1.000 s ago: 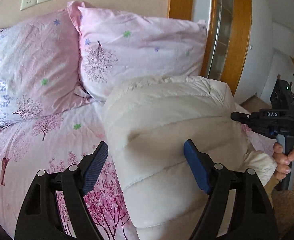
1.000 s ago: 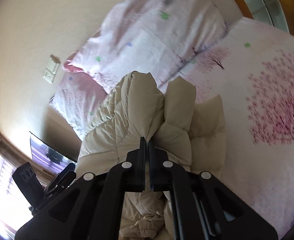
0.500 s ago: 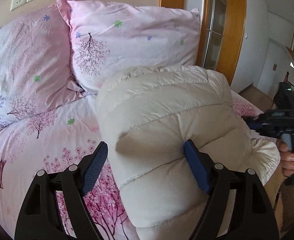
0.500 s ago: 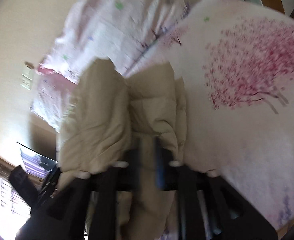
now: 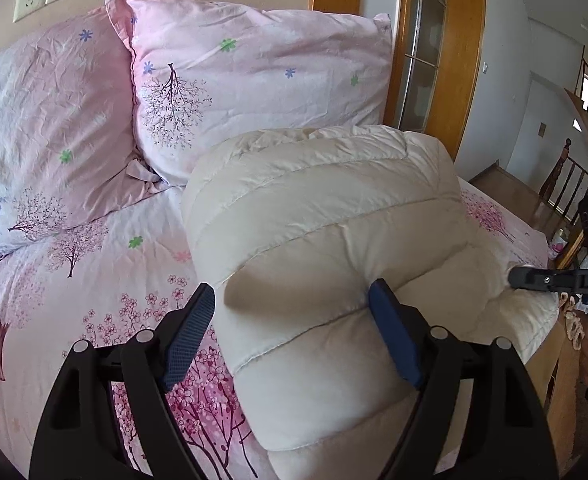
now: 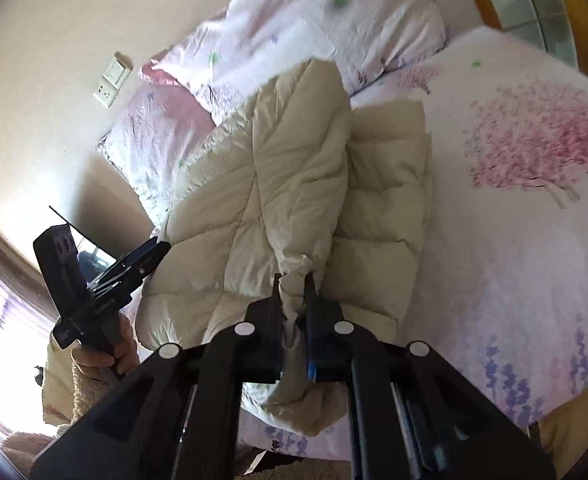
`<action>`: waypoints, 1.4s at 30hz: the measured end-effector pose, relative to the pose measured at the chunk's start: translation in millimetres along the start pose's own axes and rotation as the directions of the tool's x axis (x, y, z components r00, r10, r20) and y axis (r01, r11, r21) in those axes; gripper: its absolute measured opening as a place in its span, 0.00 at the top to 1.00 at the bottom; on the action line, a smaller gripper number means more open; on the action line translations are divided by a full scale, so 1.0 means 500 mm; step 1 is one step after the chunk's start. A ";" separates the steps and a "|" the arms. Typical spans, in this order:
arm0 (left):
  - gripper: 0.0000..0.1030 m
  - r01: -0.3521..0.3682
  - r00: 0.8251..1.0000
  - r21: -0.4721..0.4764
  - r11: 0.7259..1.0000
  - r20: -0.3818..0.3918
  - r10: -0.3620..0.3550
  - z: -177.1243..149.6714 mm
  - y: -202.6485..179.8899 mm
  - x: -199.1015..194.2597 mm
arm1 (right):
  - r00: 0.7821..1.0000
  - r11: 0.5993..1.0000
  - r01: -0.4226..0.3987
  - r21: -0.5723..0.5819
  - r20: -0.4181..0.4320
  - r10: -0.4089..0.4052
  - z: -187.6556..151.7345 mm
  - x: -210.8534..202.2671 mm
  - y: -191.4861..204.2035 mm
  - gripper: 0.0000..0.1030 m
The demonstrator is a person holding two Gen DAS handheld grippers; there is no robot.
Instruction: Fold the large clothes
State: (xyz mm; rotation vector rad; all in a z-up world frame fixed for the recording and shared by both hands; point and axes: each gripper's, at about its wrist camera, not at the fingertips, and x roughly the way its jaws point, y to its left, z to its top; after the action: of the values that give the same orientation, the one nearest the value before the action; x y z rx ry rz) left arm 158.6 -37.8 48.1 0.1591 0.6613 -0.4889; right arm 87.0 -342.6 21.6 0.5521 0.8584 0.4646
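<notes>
Cream quilted jacket lies bunched on the pink bed below the pillows. The right gripper pinches a puckered cuff, likely to draw it flat; the left gripper is spread wide, one pad pressing the padding.

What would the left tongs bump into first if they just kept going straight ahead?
Most likely the cream puffer jacket: its folded bulk already sits between the open left tongs, touching the right pad. The pink pillows lie farther behind it, though depth is hard to judge.
</notes>
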 end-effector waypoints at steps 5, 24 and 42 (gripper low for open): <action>0.21 0.048 0.998 0.009 0.999 -0.036 -0.048 -0.009 -0.008 0.017 | 0.992 0.994 0.110 0.012 -0.067 -0.109 -0.044 0.037 -0.026 0.91; 0.18 -0.029 1.000 0.049 0.998 0.000 0.029 0.092 0.029 0.035 | 0.997 0.990 0.036 0.137 0.056 -0.044 0.173 0.027 -0.066 0.33; 0.17 -0.005 0.997 0.109 0.994 -0.080 0.014 0.111 -0.001 0.138 | 0.931 0.939 0.341 0.032 -0.148 -0.333 0.219 0.168 -0.109 0.93</action>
State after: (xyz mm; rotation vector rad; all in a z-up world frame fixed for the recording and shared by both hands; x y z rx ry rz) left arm 235.9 -81.0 48.3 0.2860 0.7123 -0.5117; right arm 232.0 -363.8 -2.4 0.4155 1.0817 0.1645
